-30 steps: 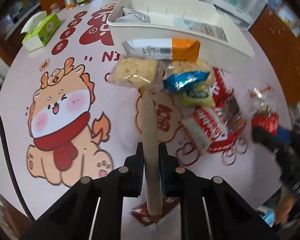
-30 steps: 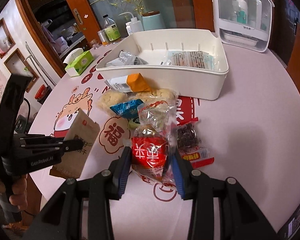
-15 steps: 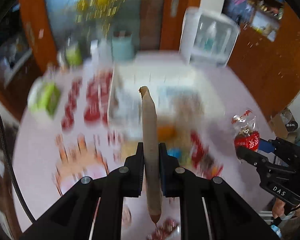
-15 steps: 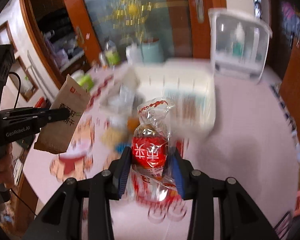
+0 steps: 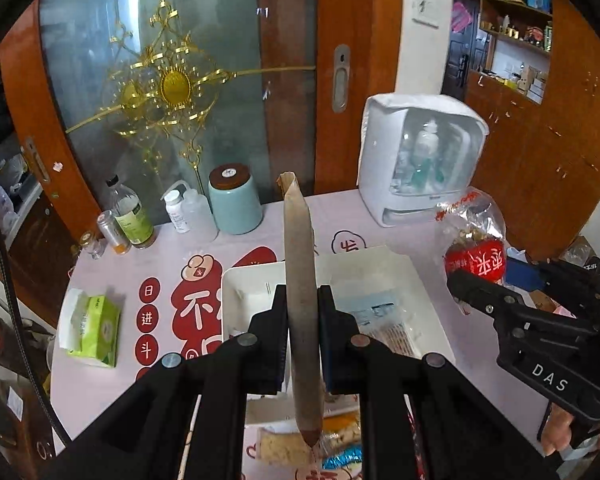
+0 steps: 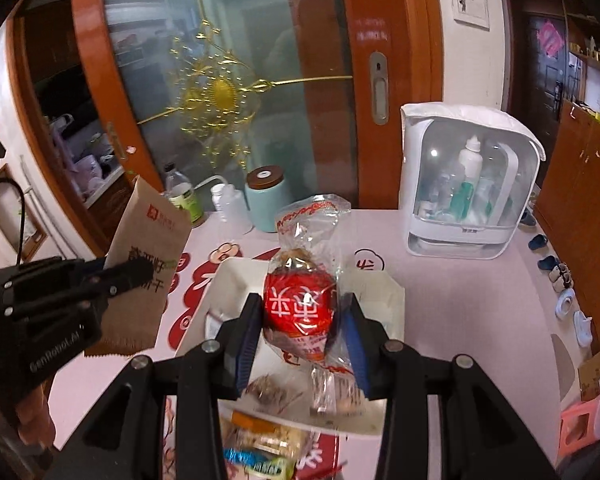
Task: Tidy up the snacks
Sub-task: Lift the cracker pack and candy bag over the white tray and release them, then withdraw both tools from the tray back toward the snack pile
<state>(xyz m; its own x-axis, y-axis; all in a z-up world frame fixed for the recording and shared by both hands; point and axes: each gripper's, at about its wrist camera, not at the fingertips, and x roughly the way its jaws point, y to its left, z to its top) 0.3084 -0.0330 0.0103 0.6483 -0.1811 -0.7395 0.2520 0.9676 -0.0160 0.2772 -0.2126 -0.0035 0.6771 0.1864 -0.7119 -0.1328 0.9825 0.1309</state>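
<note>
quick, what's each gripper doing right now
Left gripper: shut on the brown paper packet.
Right gripper: shut on the red snack bag.

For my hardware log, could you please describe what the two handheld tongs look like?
Both tongs are matte black linkage frames with silver rivets and blue finger pads. The left tongs carry white "GenRobot.AI" lettering; the right tongs read "DAS". Bare fingers grip the right handle, no sleeve showing.

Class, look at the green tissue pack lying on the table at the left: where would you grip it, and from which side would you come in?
Grip the tissue pack across its two long green sides, coming down from above. It lies flat with open table around it, and white tissue sticks out at one end, so that end gives no firm hold.
</note>
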